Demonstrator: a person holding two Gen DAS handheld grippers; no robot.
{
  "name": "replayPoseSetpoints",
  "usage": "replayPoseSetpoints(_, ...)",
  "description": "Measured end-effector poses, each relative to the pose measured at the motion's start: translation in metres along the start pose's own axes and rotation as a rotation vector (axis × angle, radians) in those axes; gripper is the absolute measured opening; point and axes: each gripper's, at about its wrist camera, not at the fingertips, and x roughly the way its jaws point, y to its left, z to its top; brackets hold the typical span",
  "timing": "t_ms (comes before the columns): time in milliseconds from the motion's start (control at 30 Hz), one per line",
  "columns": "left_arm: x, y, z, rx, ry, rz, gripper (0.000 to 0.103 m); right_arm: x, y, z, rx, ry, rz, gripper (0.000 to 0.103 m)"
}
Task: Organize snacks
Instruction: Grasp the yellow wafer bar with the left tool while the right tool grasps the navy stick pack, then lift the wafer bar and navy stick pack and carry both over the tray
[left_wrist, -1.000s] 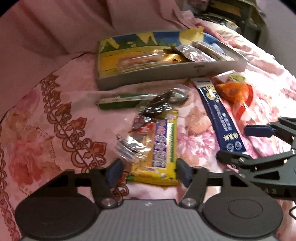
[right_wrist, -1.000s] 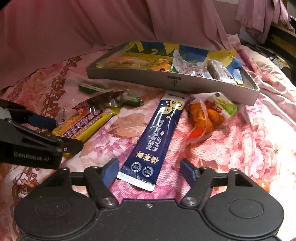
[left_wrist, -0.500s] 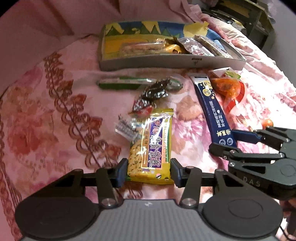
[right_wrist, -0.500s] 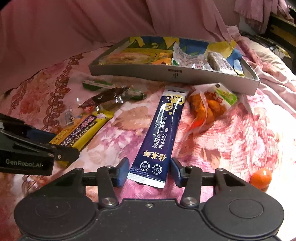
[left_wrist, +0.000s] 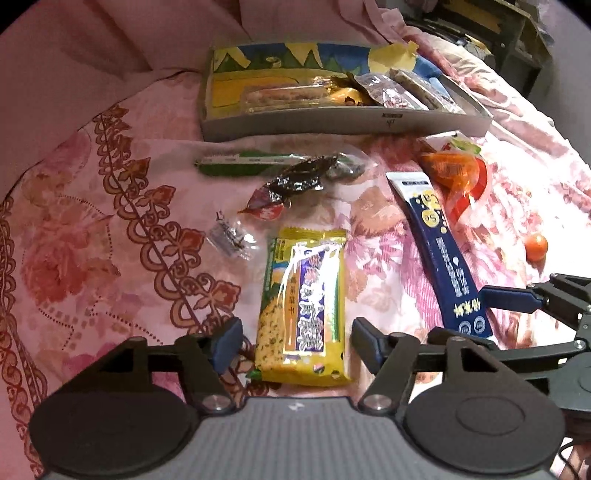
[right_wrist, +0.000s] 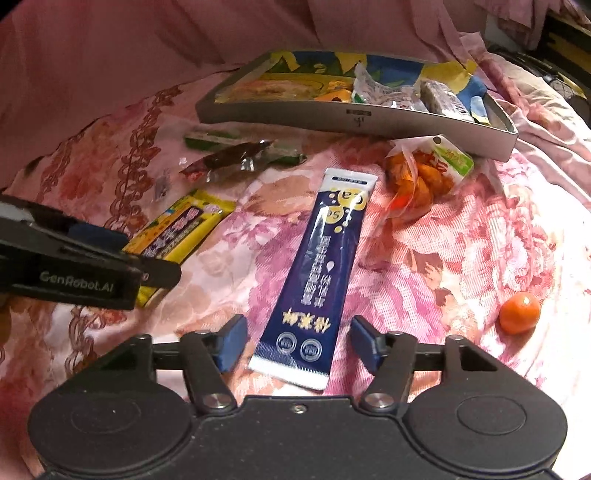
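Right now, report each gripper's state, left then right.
Left gripper: open, jaws just widened; yellow snack bar lies between them, not gripped.
Right gripper: open, jaws just widened; blue sachet lies between them, not gripped.

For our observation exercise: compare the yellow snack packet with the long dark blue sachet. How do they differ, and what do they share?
The yellow snack packet is short and broad; the dark blue sachet is long and narrow. The packet is yellow with a purple panel; the sachet is navy with a white top end. The packet lies between the left claw's open fingers, the sachet between the right claw's. Both lie flat, unheld, on the floral bedspread, outside the tray.
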Motion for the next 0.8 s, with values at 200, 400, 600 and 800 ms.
replayPoseSetpoints(200, 0.009, 0.0, 0.004, 0.003, 0.004, 0.01, 0.071, 0.009, 0.003, 0.005, -0.017, -0.037, -0.044, 0.073)
replayPoseSetpoints(400, 0.008, -0.004, 0.003, 0.03, 0.004, 0.007, 0.057, 0.014, 0.006, 0.005, -0.041, -0.049, -0.065, 0.074)
replayPoseSetpoints(600, 0.006, -0.002, 0.004, -0.004, 0.011, -0.002, 0.052, 0.013, 0.002, 0.007, 0.016, -0.041, -0.035, 0.048)
replayPoseSetpoints(800, -0.008, 0.001, 0.009, -0.099, -0.033, -0.087, 0.052, 0.009, 0.003, 0.008, 0.011, -0.056, -0.035, 0.042)
